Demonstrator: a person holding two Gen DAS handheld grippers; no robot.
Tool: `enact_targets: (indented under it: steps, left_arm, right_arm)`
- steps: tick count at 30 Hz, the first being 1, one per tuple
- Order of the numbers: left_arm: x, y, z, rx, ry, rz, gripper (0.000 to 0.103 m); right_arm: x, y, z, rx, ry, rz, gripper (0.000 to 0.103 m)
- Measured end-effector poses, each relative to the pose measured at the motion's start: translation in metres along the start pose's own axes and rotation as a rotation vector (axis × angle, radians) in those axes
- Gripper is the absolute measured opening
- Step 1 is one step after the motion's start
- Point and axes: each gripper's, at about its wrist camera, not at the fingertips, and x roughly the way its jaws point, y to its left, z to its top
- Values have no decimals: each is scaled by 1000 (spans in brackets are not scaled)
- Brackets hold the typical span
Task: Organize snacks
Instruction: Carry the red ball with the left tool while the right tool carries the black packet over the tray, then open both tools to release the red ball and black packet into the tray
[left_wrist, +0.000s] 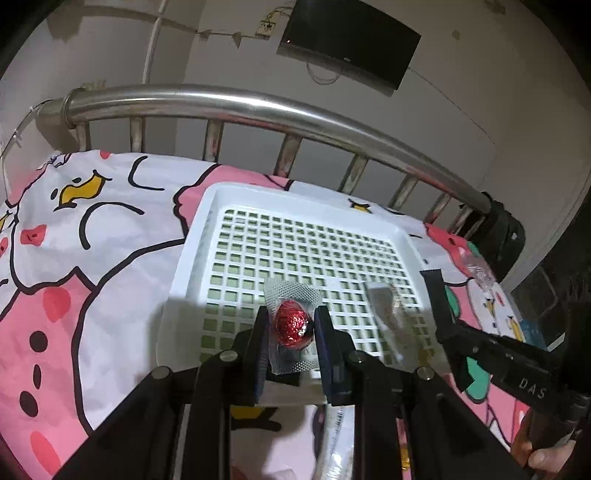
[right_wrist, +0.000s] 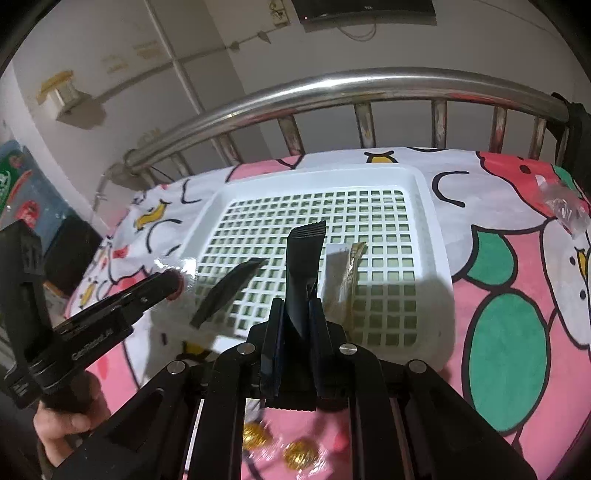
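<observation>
My left gripper (left_wrist: 291, 328) is shut on a red foil candy (left_wrist: 291, 326) in a clear wrapper, held over the near edge of the white slotted basket (left_wrist: 207, 229). My right gripper (right_wrist: 297, 314) is shut on a black snack stick packet (right_wrist: 303, 266), upright over the basket (right_wrist: 432, 229). The packet's top also shows in the left wrist view (left_wrist: 434, 284). A tan sachet (right_wrist: 345, 273) lies in the basket; it also shows in the left wrist view (left_wrist: 386, 310). In the right wrist view, another dark packet (right_wrist: 225, 291) lies on the basket's left part.
The basket sits on a pink cartoon bedsheet (left_wrist: 92, 258) by a steel bed rail (left_wrist: 258, 107). Two gold foil candies (right_wrist: 299, 452) lie near me. A clear wrapper (right_wrist: 565, 210) lies at the right on the sheet.
</observation>
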Motion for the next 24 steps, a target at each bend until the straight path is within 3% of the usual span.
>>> enact_targets:
  steps: [12,16,18,20,21,22,23,24]
  left_arm:
    - [33,14,-5,-43,64,30,26]
    - [32,14,-6,-52,61,25,29]
    - [28,15,-4,-63,60,6,41]
    - [19,16,-2,-73,30,-4,65]
    - [12,16,-1,-75,7,-1,70]
    - [5,15,-1,-70,-12,-3,78]
    - [-2,14,0,-65,-30,-5,82]
    - [-9,14,1,-62,-46,-4,83]
  right_arm:
    - [48,-3,-1,-17,78,-70,13]
    - [46,-5,0,-11,68,-82,18]
    - [41,-7,0,3,58,-69,34]
    - [32,-10,0,26,35,-48,45]
    - [23,-12,0,44,16,-31,60]
    - [15,-12,-1,54,-6,-24,68]
    - [6,-12,-2,57,-37,-20,79]
    - [-7,-11,-4,48,-81,-18,82]
